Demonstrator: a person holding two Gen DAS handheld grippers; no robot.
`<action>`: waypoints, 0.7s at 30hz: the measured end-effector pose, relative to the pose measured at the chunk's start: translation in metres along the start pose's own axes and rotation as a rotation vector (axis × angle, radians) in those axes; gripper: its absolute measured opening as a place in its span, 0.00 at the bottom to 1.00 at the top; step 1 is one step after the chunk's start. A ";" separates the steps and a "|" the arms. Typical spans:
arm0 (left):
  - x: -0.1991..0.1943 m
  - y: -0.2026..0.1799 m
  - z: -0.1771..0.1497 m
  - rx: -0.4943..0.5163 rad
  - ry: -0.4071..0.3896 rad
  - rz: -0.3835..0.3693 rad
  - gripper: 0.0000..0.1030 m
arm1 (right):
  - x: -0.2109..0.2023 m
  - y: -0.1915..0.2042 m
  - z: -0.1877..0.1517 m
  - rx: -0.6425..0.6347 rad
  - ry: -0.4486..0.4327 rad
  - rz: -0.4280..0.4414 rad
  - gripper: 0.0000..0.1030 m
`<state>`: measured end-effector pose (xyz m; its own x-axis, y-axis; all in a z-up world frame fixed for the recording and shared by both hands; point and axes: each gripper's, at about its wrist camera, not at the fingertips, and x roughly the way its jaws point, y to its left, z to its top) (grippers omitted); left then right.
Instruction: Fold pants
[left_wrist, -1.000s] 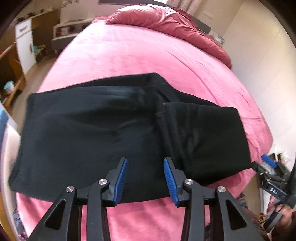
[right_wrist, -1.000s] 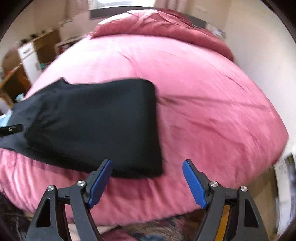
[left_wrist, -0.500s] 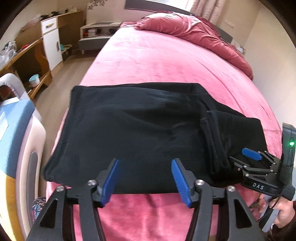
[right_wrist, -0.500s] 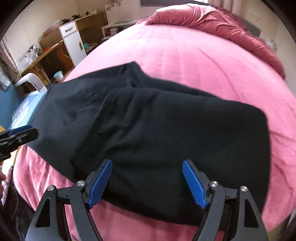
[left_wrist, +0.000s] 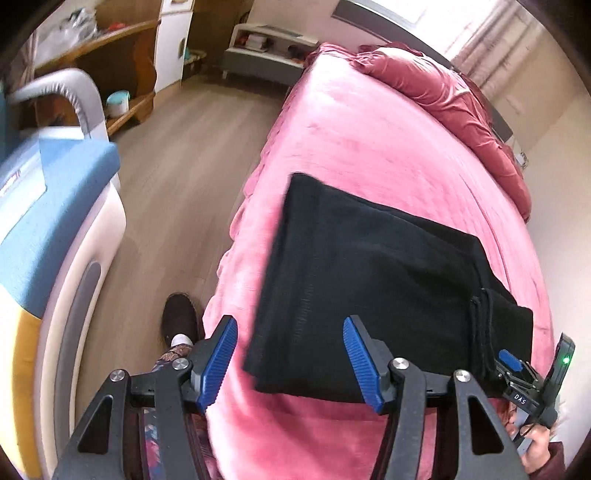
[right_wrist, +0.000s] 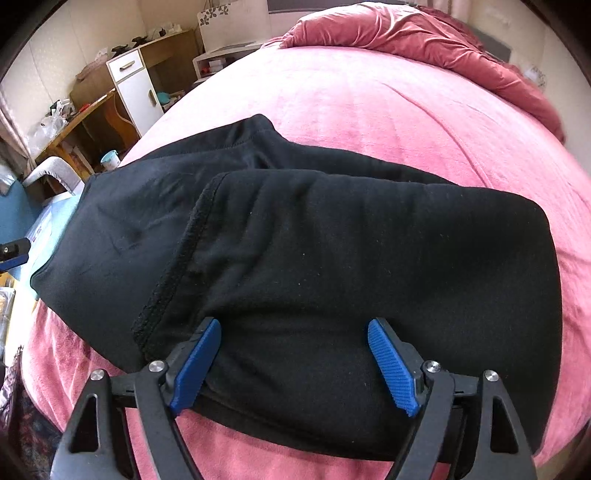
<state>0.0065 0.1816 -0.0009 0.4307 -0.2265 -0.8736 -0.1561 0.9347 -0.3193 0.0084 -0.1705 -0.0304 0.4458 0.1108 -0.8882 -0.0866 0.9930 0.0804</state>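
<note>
Black pants (left_wrist: 369, 280) lie partly folded on the pink bed (left_wrist: 369, 147) near its front edge, the leg end folded over on the right with a hem seam (right_wrist: 173, 266) showing. My left gripper (left_wrist: 290, 360) is open and empty, above the pants' front left corner. My right gripper (right_wrist: 295, 365) is open and empty, low over the folded part of the pants (right_wrist: 351, 258), its fingers just above the cloth. The right gripper also shows at the right edge of the left wrist view (left_wrist: 524, 376).
A crumpled red duvet (left_wrist: 443, 92) lies at the head of the bed. Wooden floor (left_wrist: 166, 192), a blue and white padded piece (left_wrist: 55, 221), a desk and a white cabinet (right_wrist: 136, 88) stand left of the bed. The person's foot (left_wrist: 179, 321) is by the bed edge.
My left gripper has swung left toward the pants' left corner and the bed edge. My right gripper has moved in over the folded part of the pants. Both stay open.
</note>
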 end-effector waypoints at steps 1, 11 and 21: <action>0.003 0.007 0.001 -0.017 0.009 0.004 0.58 | 0.000 0.000 -0.001 0.000 -0.001 0.000 0.81; 0.047 0.013 0.004 -0.001 0.128 -0.059 0.58 | 0.004 0.001 0.002 -0.003 0.013 -0.003 0.82; 0.063 -0.005 0.005 0.077 0.125 -0.046 0.36 | 0.006 0.002 0.004 -0.006 0.018 -0.008 0.83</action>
<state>0.0391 0.1643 -0.0529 0.3213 -0.2974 -0.8991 -0.0677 0.9398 -0.3351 0.0144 -0.1681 -0.0344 0.4300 0.1023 -0.8970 -0.0886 0.9935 0.0708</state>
